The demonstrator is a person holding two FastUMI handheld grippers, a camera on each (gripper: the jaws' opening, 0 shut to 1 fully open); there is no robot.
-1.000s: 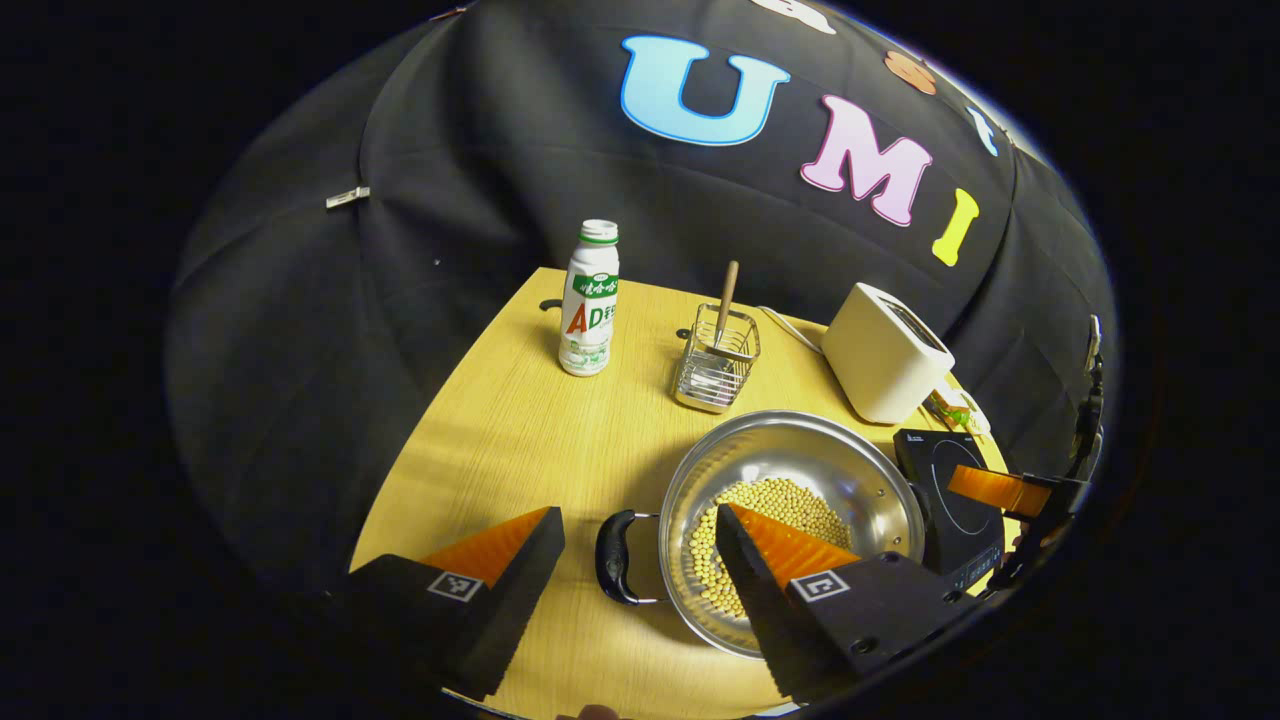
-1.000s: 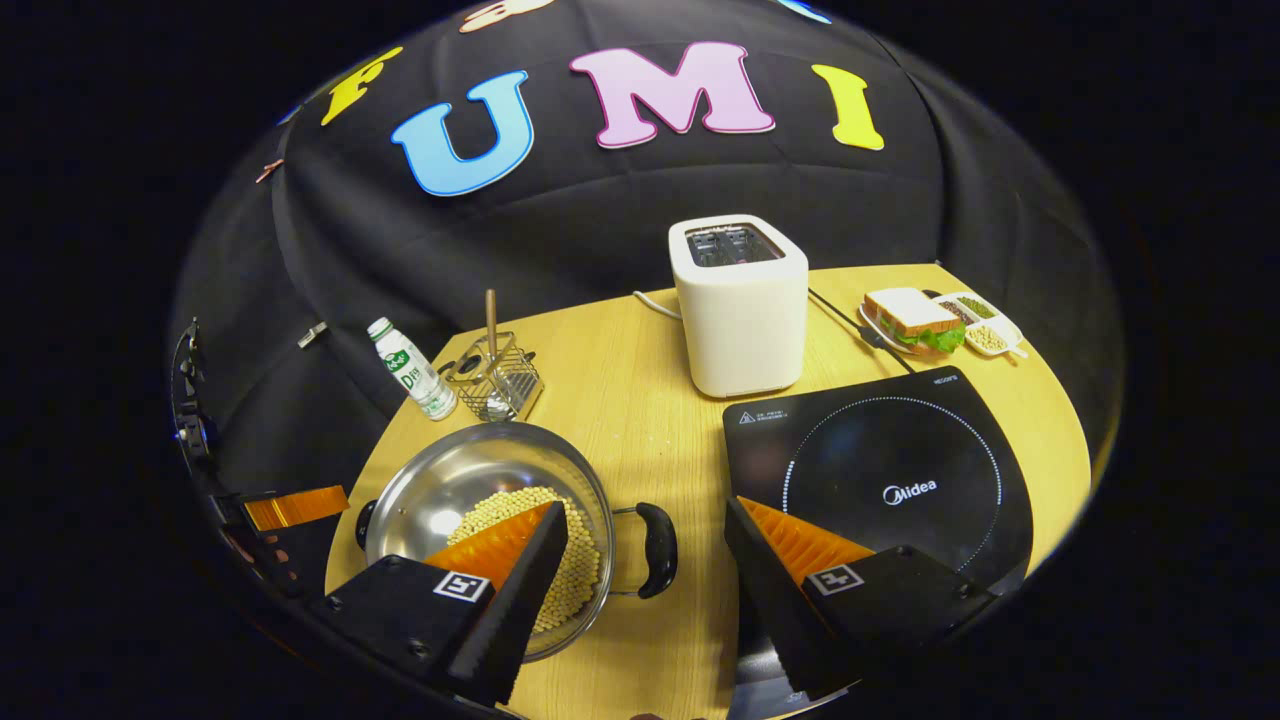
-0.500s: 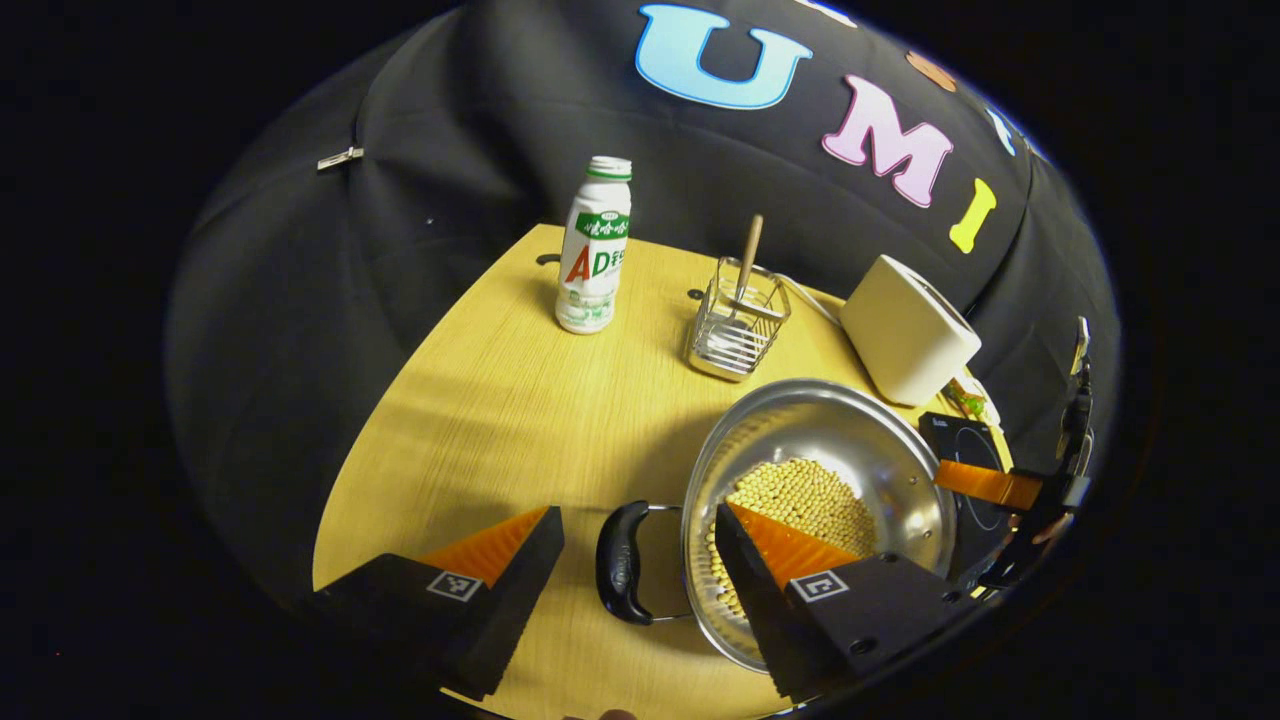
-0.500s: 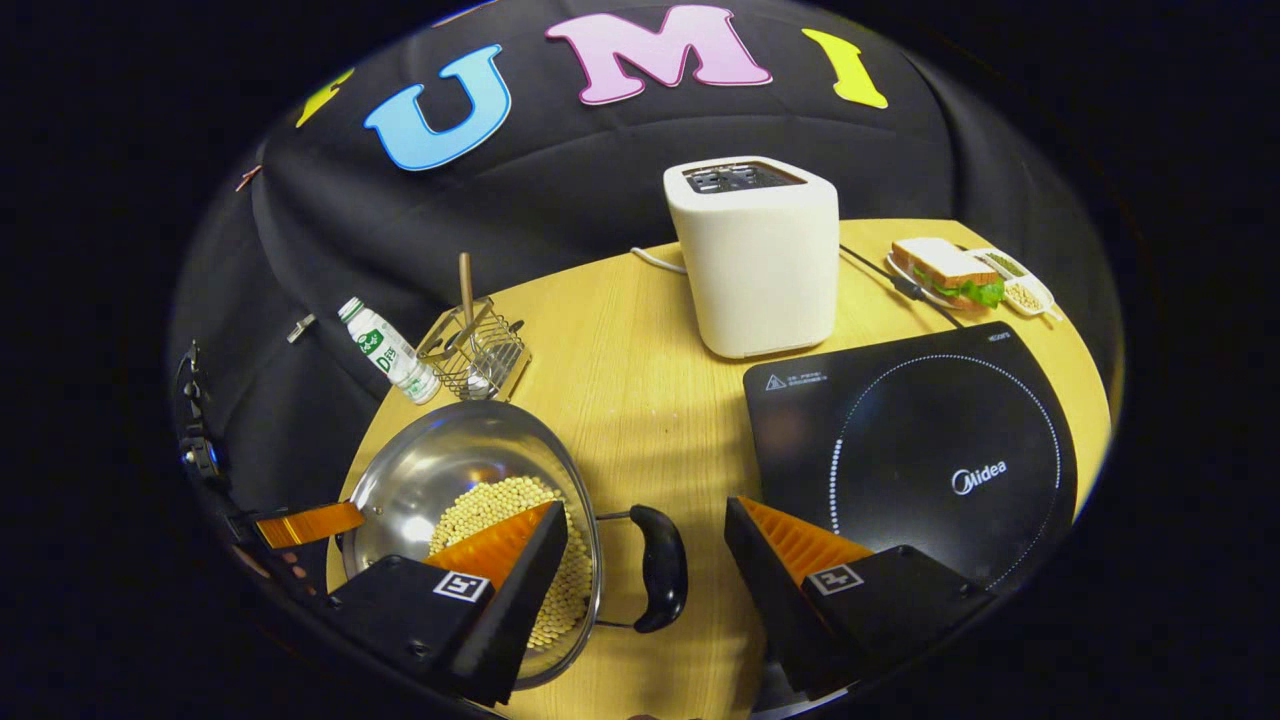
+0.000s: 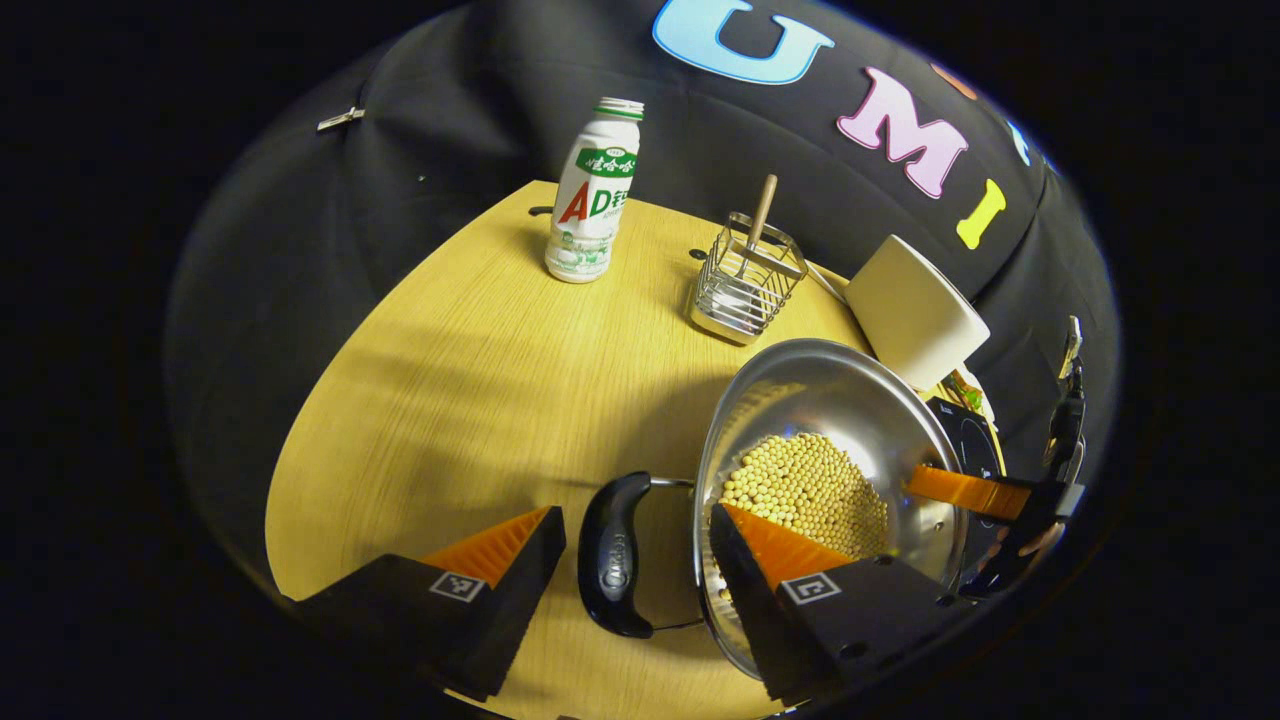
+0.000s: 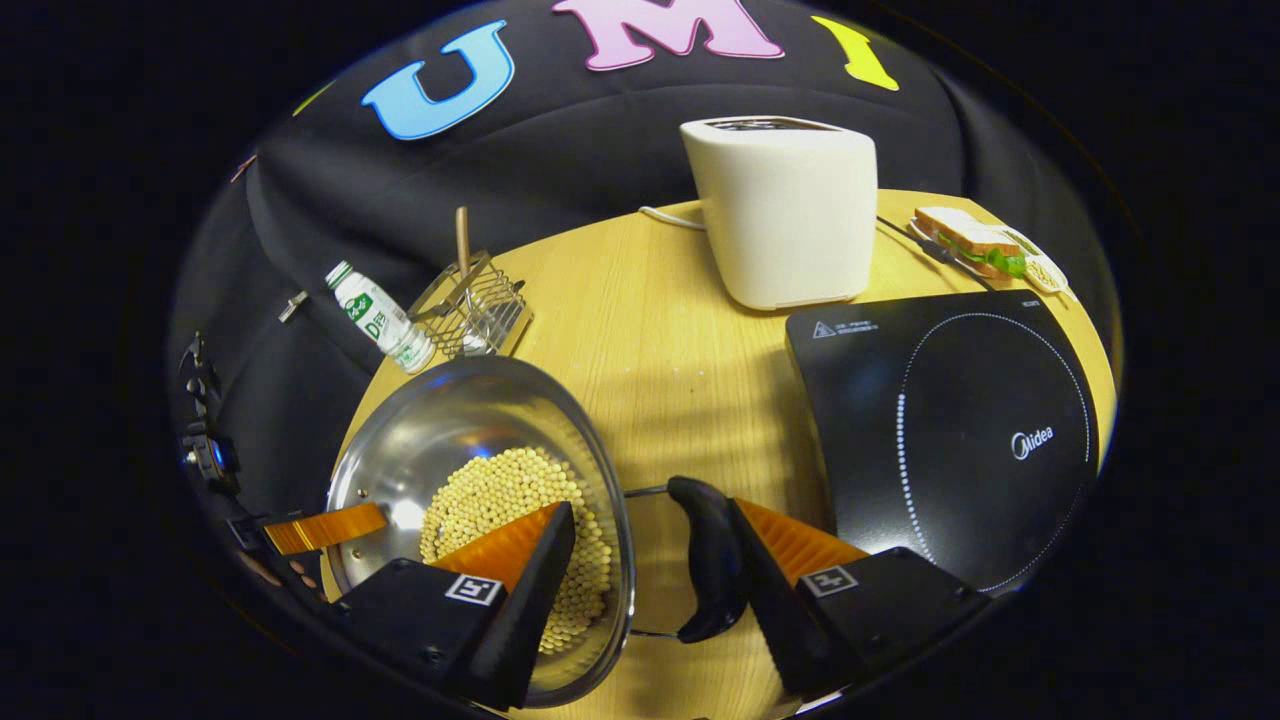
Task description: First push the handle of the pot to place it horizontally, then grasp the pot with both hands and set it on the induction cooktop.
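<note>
A steel pot (image 5: 830,420) holding soybeans stands on the wooden table. Its black left handle (image 5: 610,565) lies between the fingers of my left gripper (image 5: 635,515), which is open. One left finger is outside the handle and the other is over the beans inside the rim. In the right gripper view the pot (image 6: 470,430) is at the lower left. My right gripper (image 6: 650,510) is open around the rim and the right handle (image 6: 712,560), with its outer finger close against that handle. The black induction cooktop (image 6: 950,430) lies just right of the pot.
A cream toaster (image 6: 785,210) stands behind the cooktop, with a sandwich plate (image 6: 975,245) at the far right. A white bottle (image 5: 590,195) and a wire basket (image 5: 745,285) with a wooden-handled utensil stand at the back. The other gripper's orange finger (image 5: 965,490) shows past the pot.
Both grippers have come down and closer to the pot. Each handle now sits between a gripper's fingers, and the right handle lies nearer the right gripper's outer finger.
</note>
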